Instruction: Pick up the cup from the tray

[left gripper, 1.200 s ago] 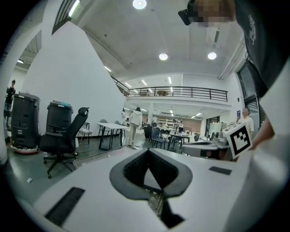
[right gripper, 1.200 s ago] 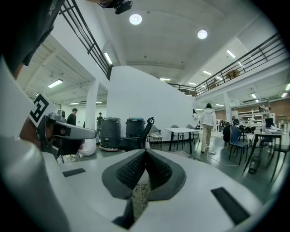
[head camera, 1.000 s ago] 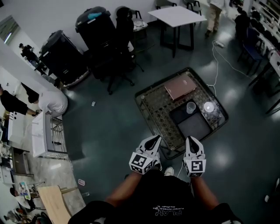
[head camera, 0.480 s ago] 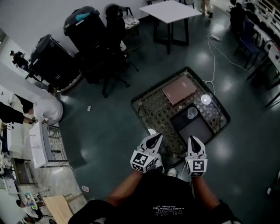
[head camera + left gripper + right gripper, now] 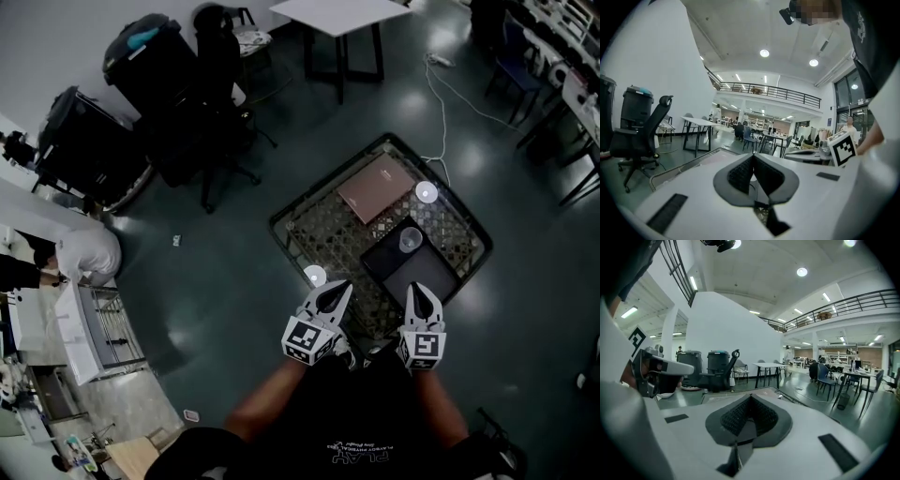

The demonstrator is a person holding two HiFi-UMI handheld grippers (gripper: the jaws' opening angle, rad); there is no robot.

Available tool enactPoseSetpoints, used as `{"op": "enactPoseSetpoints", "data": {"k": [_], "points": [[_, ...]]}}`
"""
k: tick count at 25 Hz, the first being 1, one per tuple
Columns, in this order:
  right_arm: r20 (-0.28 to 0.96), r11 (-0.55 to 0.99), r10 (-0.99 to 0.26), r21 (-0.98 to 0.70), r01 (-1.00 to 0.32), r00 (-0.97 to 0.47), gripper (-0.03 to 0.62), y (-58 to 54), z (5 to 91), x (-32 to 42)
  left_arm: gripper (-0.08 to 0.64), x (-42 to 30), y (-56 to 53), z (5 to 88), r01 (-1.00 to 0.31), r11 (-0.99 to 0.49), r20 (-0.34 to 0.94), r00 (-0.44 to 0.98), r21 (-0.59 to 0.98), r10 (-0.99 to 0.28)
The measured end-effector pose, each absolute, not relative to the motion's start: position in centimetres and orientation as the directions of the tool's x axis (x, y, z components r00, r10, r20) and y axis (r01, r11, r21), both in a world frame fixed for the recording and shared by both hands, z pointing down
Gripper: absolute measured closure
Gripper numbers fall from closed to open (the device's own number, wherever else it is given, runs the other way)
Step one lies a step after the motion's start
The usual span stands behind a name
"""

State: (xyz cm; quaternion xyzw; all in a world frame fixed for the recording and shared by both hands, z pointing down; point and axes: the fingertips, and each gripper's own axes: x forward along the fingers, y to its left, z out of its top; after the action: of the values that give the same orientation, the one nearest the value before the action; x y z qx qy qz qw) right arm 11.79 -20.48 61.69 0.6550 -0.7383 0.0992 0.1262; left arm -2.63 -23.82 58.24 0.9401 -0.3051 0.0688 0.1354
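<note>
A small clear cup (image 5: 410,240) stands at the far end of a dark tray (image 5: 418,277) on a low table with a patterned top (image 5: 330,227). Both grippers hang in front of my body at the table's near edge. The left gripper (image 5: 341,287) is shut and empty, short of the table's near corner. The right gripper (image 5: 417,290) is also shut and empty, over the tray's near end and well short of the cup. In the left gripper view the pads (image 5: 740,173) meet at the tip. The right gripper view shows its pads (image 5: 736,416) closed too. Neither gripper view shows the cup.
A pink closed laptop (image 5: 375,186) lies on the table beyond the tray. Past the table stand a black office chair (image 5: 217,66), two black bins (image 5: 141,58), a white table (image 5: 337,11) and a floor cable (image 5: 439,89). A white cart (image 5: 86,321) is at the left.
The table, tray and cup have slid down and left in the head view, closer to me. Both grippers stay shut, now reaching the table's near edge.
</note>
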Motion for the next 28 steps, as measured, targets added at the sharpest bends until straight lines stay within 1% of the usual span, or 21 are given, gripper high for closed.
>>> {"op": "enactPoseSetpoints", "data": {"k": [5,12,14,16,20,24,28], "points": [[0.367,0.114,-0.926,0.061,-0.992,-0.084,0.581,-21.3,63.4,12.7,0.551,-2.5,-25.0,59.3,-0.596,-0.771,0.231,0.801,0.223,-0.552],[0.445,0.132,-0.891,0.064,-0.989,-0.091,0.572,-23.0,68.3,14.0,0.551,-1.9,-25.9,61.6,-0.624,-0.752,0.276,0.777,0.215,-0.566],[0.451,0.131,-0.888,0.053,-0.99,-0.094,0.536,-24.0,69.0,14.1,0.551,-2.4,-26.4,61.7,-0.642,-0.736,0.285,0.762,0.214,-0.582],[0.463,0.125,-0.882,0.04,-0.991,-0.093,0.484,-24.6,69.2,14.6,0.551,-2.5,-26.7,61.6,-0.655,-0.722,0.286,0.751,0.22,-0.594],[0.48,0.137,-0.871,0.031,-0.99,-0.106,0.434,-26.1,70.6,15.4,0.551,-2.4,-27.1,62.6,-0.67,-0.708,0.306,0.738,0.223,-0.601],[0.495,0.078,-0.866,-0.003,-0.997,-0.069,0.331,-27.9,72.5,16.6,0.551,-2.0,-27.6,64.2,-0.673,-0.704,0.332,0.733,0.226,-0.594],[0.504,0.051,-0.861,-0.033,-0.998,-0.06,0.318,-29.6,74.5,17.0,0.551,-1.6,-28.2,65.8,-0.678,-0.699,0.348,0.727,0.23,-0.591]]}}
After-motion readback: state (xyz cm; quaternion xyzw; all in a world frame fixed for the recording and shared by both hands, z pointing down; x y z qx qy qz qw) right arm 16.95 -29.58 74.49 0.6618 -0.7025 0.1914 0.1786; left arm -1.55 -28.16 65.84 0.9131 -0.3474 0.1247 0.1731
